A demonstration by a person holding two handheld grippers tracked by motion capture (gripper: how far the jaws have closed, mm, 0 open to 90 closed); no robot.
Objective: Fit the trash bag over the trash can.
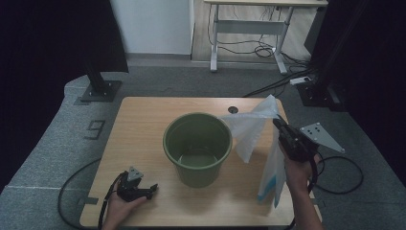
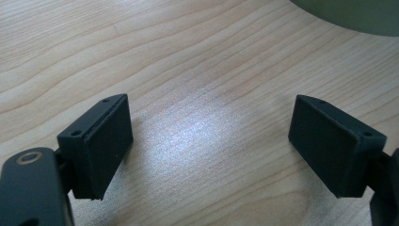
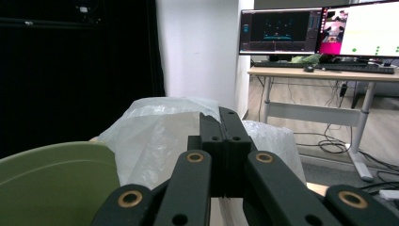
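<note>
Two handheld black two-jaw grippers work at a pale wooden table (image 1: 143, 120), and every place below is given relative to the round olive-green plastic bucket (image 1: 197, 146) standing upright near the table's middle. Left of the bucket and nearer the person, the left gripper (image 1: 152, 188) rests low at the table's front edge, held in the person's left hand (image 1: 119, 207), well apart from the bucket. In the left gripper view its jaws stand wide apart with bare wood grain between them, and a curve of the bucket's green wall shows in the upper right corner. A black cable (image 1: 72, 187) trails from this gripper off the table's left front corner. The bucket itself is open at the top. Draped against the bucket's right rim is a thin translucent white plastic bag (image 1: 251, 129), its upper part spread out beside the rim and a long loose tail with a blue patch hanging down to the right of the bucket, toward the table's front. Right of the bucket, the right gripper (image 1: 276, 121), held raised in the person's right hand (image 1: 296, 167), pinches the bag near its top. In the right gripper view its jaws are pressed together on the crinkled plastic, with the bucket's green rim at the lower left.
</note>
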